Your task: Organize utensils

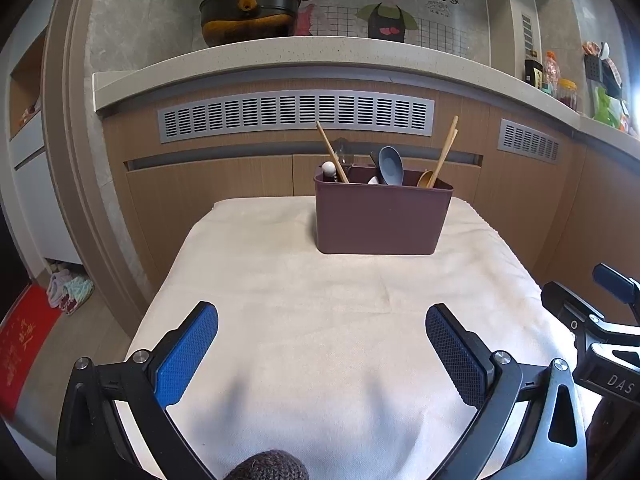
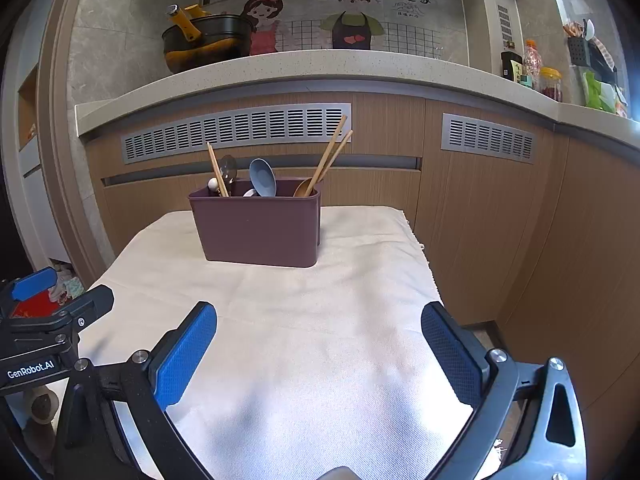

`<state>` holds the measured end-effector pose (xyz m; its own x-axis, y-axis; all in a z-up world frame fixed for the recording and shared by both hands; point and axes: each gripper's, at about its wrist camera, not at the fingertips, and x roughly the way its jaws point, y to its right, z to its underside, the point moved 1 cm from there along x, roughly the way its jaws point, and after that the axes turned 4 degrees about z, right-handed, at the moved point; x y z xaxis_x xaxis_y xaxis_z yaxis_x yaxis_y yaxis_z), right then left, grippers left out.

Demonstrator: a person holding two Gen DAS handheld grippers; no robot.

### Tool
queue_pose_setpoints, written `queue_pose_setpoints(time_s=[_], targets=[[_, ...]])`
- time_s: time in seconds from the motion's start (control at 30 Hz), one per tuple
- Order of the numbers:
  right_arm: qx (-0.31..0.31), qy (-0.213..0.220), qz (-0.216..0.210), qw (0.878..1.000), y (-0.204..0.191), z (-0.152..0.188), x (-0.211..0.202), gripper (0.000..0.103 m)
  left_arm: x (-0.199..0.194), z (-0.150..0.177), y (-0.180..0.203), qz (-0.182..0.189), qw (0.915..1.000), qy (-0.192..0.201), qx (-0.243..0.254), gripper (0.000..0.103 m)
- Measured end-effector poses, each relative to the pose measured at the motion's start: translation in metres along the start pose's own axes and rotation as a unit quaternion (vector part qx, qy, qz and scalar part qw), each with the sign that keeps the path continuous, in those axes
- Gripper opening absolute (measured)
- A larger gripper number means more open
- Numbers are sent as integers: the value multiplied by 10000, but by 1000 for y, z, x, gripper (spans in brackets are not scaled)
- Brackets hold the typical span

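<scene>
both my tongs, left [image 1: 322, 344] and right [image 2: 319, 342], gape wide and empty above the cloth-covered desk [image 1: 320, 320]. the brown holder [image 1: 382, 216] stands at the desk's far side with chopsticks [image 1: 446, 152], a blue spoon [image 1: 391, 166] and a wooden spoon [image 1: 425, 179] upright inside.

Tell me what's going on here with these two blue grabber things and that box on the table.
A person holds a two-finger tool in each hand over a cloth-covered table. Both the left tool and right tool are open and empty. Ahead stands a maroon utensil holder with wooden chopsticks, a blue-grey spoon and a wooden spoon sticking out. Nothing lies loose on the cloth, so the utensils look sorted.
</scene>
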<state>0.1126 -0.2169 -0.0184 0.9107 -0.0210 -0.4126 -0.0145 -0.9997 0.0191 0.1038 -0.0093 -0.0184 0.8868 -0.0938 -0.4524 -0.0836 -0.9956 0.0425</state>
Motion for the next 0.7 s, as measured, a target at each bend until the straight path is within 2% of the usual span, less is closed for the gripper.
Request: queue_pose_setpoints(time_s=[0.7], targets=[[-5, -6, -3, 10000, 1, 1, -2, 102, 1, 3, 1, 7, 10000, -19, 53, 103]])
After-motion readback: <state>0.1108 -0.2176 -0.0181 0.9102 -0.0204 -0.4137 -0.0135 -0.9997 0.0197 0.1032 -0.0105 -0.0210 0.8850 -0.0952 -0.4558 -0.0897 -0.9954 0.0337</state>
